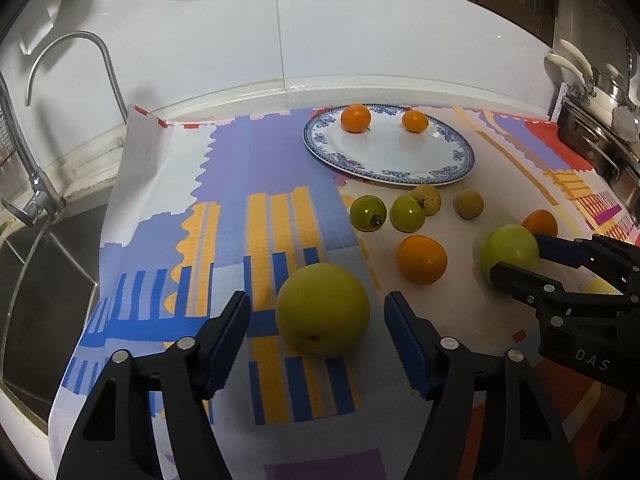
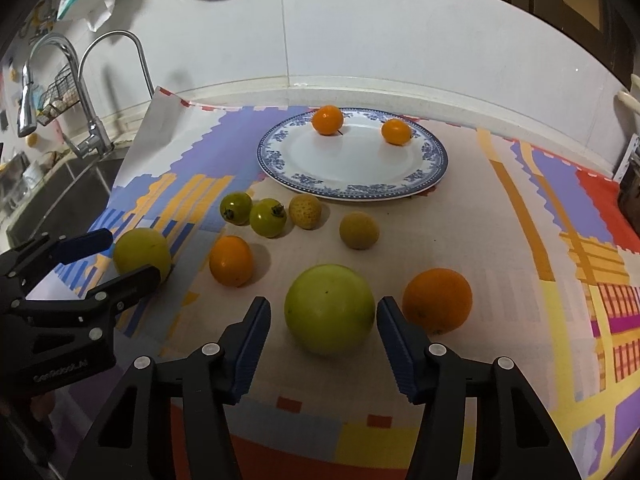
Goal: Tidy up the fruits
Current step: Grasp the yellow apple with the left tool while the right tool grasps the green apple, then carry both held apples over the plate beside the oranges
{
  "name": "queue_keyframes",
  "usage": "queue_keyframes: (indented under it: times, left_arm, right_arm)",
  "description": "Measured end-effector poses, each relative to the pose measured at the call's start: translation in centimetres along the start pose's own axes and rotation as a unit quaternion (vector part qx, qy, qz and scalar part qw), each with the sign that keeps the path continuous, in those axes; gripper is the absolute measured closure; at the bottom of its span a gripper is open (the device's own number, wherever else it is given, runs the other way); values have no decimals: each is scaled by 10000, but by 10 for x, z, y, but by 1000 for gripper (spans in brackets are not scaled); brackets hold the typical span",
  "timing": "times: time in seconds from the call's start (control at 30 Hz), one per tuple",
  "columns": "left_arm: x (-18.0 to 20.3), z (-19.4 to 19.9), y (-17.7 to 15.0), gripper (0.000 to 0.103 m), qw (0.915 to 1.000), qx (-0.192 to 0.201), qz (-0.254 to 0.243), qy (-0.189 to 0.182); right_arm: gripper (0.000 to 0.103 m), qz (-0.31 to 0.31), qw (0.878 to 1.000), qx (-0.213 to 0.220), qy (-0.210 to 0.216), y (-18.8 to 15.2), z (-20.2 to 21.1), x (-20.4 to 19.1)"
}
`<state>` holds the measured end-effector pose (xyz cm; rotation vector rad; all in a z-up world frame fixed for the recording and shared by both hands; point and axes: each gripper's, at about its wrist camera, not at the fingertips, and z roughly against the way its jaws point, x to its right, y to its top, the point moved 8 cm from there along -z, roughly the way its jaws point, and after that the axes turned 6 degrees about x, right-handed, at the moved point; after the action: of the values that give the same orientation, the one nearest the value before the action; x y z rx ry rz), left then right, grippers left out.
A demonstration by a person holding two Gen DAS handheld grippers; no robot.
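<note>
Fruits lie loose on the patterned cloth that covers the desk, and the two we care about most are large green round ones: one sits between the open jaws of our left tool, the other between the jaws of our right tool. On the left there is clear space between each pad and the skin. On the right the right-hand pad sits just against the fruit or nearly so, and we cannot tell whether it touches; neither fruit looks gripped yet. We judge these fruits to be firm, smooth and fairly heavy for their size, prone to roll and to slip if pinched off centre, so we would take each across its widest part, pads level on opposite sides, with modest pressure to avoid bruising. Just right of the right-hand green fruit rests a large orange, close enough to be nudged. Farther off lie a smaller orange, two small green fruits and two yellowish ones. At the far side stands a blue-rimmed plate holding two small oranges, the likely destination.
</note>
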<state>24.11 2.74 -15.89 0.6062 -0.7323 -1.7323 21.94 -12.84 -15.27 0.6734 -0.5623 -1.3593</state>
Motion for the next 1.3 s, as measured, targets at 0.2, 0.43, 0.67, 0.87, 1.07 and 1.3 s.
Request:
queue_keyframes:
  times: [0.2, 0.43, 0.67, 0.87, 1.07, 1.3]
  left_arm:
    - [3, -10, -4, 49, 9999, -145, -11, -68]
    - [3, -10, -4, 54, 9999, -121, -15, -59]
    - [5, -5, -5, 54, 9999, -123, 54, -71]
    - [6, 7, -2, 54, 9999, -13, 112, -31]
    - [11, 23, 6, 54, 9997, 154, 165, -27]
    - [19, 48, 25, 54, 9986, 485, 189, -34]
  right_arm:
    - [52, 0, 10000, -48, -22, -1, -6, 3]
    - [53, 54, 10000, -39, -34, -1, -6, 3]
    - [53, 22, 10000, -31, 18, -2, -4, 2]
    - [53, 44, 9999, 72, 81, 2, 4, 1]
    - [53, 42, 9996, 200, 174, 8, 16, 0]
    - [53, 43, 9983, 496, 293, 22, 40, 1]
